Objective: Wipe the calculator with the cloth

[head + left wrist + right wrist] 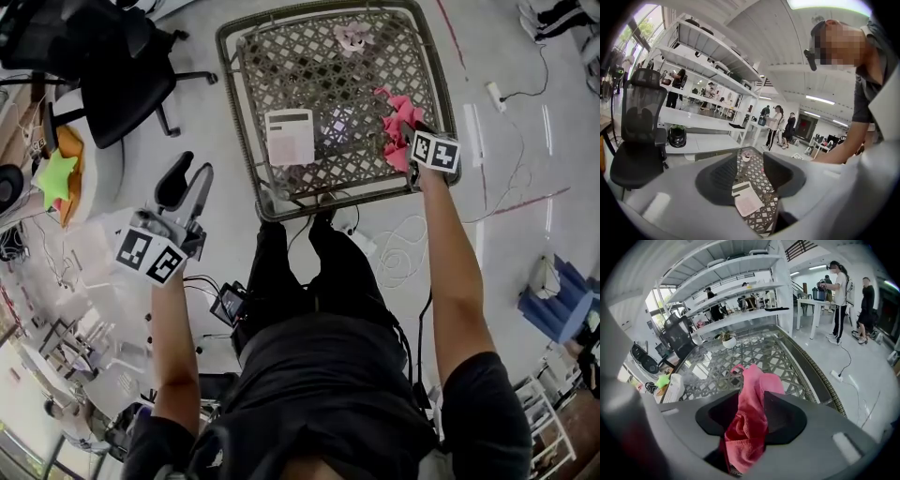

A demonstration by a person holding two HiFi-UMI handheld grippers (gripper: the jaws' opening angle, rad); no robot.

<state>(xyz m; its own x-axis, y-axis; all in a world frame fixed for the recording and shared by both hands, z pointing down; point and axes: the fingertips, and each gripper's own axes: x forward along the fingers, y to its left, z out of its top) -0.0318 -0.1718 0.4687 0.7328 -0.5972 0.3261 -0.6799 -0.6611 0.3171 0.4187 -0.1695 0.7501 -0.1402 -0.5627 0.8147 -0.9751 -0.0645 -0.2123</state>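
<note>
Head view: calculator point(290, 137), rigid, judged light and slide-prone, is laid mid-bench point(238, 112), best steadied by its edges; soft limp cloth point(399, 127) at its 3 o'clock is clamped in right gripper point(407, 142) fingers; left gripper point(190, 175) fingers are held apart, empty.

Left tongs point(750, 171): jaws stood apart, nothing between them.
Right tongs point(752, 408): jaws were clamped on a pink cloth point(747, 437).
Left arm point(173, 342): held nearer the body.
Right arm point(453, 272): stretched farther forward.
</note>
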